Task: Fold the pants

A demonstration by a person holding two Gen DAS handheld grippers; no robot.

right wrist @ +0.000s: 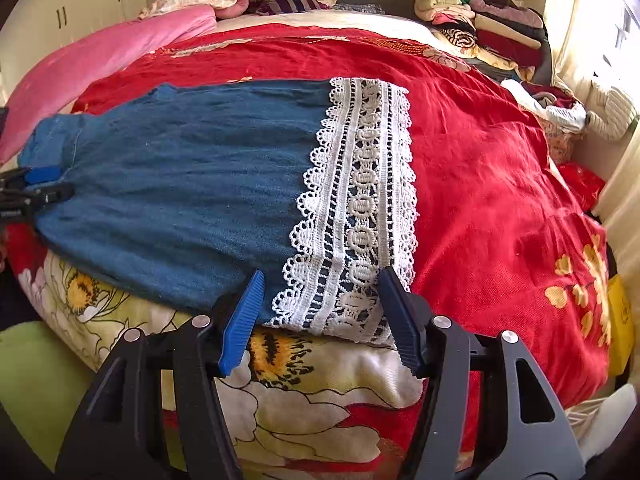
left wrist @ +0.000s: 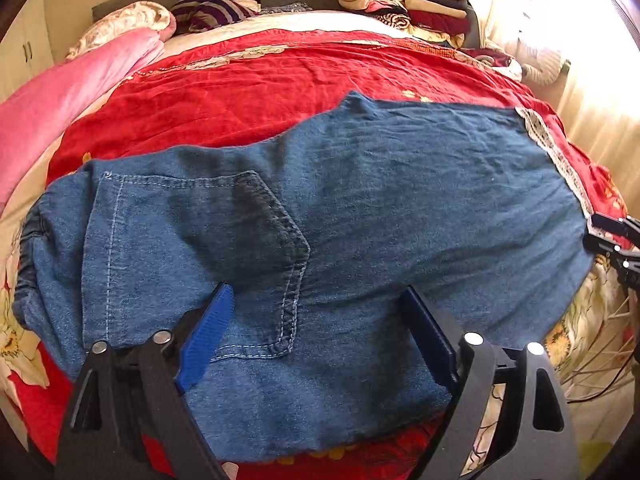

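Observation:
Blue denim pants lie flat across the red bedspread, folded leg on leg, waist at the left and a white lace hem at the right. My left gripper is open just above the back pocket near the pants' front edge, holding nothing. My right gripper is open at the lace hem's near corner, its fingers on either side of the lace. The right gripper also shows at the right edge of the left wrist view. The left gripper shows at the left edge of the right wrist view.
The bed carries a red floral bedspread. A pink blanket lies along the left side. Stacks of folded clothes sit at the far right corner by the window. Pillows lie at the headboard.

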